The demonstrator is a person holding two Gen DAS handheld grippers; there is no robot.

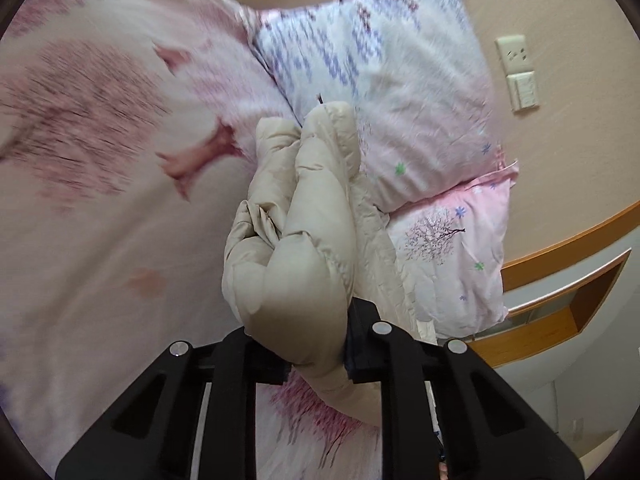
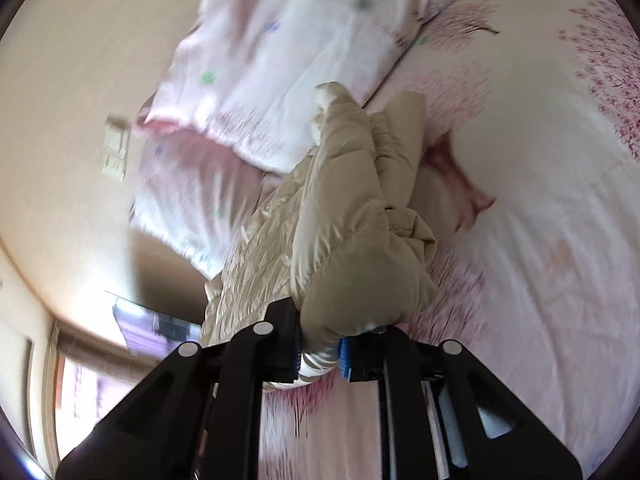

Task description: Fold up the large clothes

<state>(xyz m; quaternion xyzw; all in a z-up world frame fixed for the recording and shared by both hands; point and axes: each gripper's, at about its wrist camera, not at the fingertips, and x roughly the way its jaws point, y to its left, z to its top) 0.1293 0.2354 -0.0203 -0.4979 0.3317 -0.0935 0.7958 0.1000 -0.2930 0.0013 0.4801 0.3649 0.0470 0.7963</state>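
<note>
A: Left gripper (image 1: 316, 354) clamped on a thick roll of the beige puffer jacket (image 1: 296, 240); padding bulges up and forward from between its fingers. Right gripper (image 2: 318, 354) likewise pinched shut on another bunch of the jacket (image 2: 352, 232), blue pads pressing the fabric.

B: Where's the rest of the garment?

A: Ahead of both grippers, trailing toward the pillows (image 1: 400, 92). Bedsheet (image 1: 100, 240) lies below and to the sides.

B: How should this step be handled well?

A: My judgement: both grips hold bunched wads, not clean edges. Lift together, keep the hands level, spread them apart so the jacket hangs flat before laying it down. Slippery shell could slide out.

B: Containers?

A: None visible holding anything. A wooden shelf niche (image 1: 568, 312) sits right of the left gripper; contents unreadable.
</note>
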